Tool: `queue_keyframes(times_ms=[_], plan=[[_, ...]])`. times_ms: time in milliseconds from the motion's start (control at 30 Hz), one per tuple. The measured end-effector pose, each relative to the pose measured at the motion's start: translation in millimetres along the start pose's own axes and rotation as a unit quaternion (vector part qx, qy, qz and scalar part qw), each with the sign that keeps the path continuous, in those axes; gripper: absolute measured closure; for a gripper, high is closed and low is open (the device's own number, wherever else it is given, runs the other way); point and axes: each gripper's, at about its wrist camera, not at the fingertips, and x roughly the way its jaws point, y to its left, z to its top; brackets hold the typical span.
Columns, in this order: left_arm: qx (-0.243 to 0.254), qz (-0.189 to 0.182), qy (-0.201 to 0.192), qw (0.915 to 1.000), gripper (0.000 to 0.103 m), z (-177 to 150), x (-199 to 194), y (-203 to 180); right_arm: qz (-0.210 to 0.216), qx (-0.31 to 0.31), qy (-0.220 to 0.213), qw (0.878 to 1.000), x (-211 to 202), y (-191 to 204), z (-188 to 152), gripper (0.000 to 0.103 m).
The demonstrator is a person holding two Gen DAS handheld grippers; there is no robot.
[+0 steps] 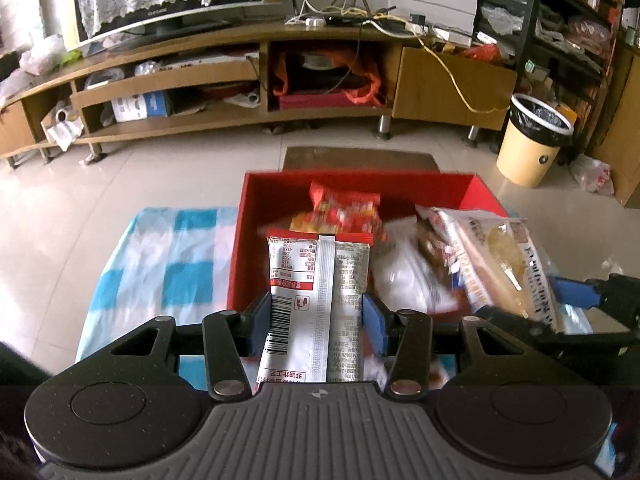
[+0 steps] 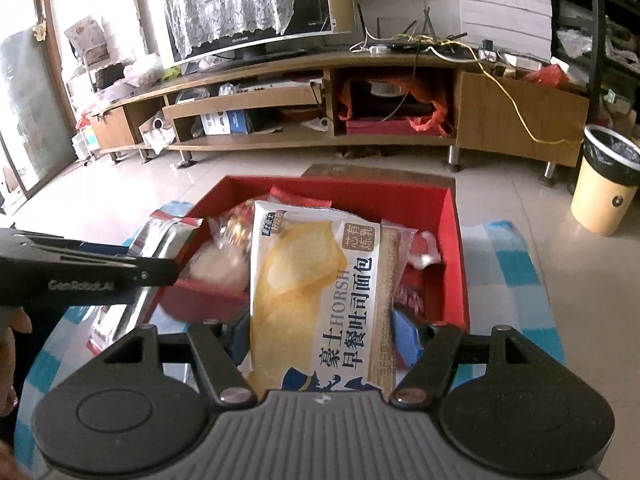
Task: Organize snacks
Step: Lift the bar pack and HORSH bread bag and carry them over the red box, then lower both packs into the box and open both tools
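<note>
My left gripper (image 1: 318, 320) is shut on a silver snack packet (image 1: 320, 280) with a red top edge and a barcode, held upright above the near edge of a red box (image 1: 360, 178). To its right, my right gripper (image 1: 536, 304) holds a pale bread packet (image 1: 500, 264). In the right wrist view that gripper (image 2: 324, 336) is shut on the bread packet (image 2: 316, 280) over the red box (image 2: 456, 260). The left gripper (image 2: 160, 268) comes in from the left with the silver packet (image 2: 160, 236) seen edge-on. Several snack packets lie in the box, among them a red one (image 1: 344, 208).
The box stands on a blue and white checked cloth (image 1: 168, 264) on a tiled floor. A long wooden TV cabinet (image 1: 320, 40) runs across the back. A yellow bin (image 1: 532, 140) stands at the right. A person's hand (image 2: 12, 320) shows at the left edge.
</note>
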Motion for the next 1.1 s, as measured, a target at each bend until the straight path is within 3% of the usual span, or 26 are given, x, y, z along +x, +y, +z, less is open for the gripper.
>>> queue_keyframes(times_ms=[300, 633, 800, 1100], plan=[[0.009, 0.007, -0.015, 0.9998, 0.047, 45, 40, -12, -0.008, 0.009, -0.011, 1.0, 42, -19, 45, 0.038], [0.007, 0.021, 0.008, 0.9997, 0.045, 49, 86, -13, -0.018, -0.003, 0.018, 1.0, 95, -27, 54, 0.038], [0.011, 0.027, 0.009, 0.9995, 0.037, 47, 90, -12, -0.016, -0.005, 0.041, 0.999, 108, -31, 50, 0.037], [0.002, 0.037, 0.003, 0.9993, 0.031, 51, 80, -6, -0.03, -0.014, 0.021, 0.999, 95, -29, 57, 0.037]])
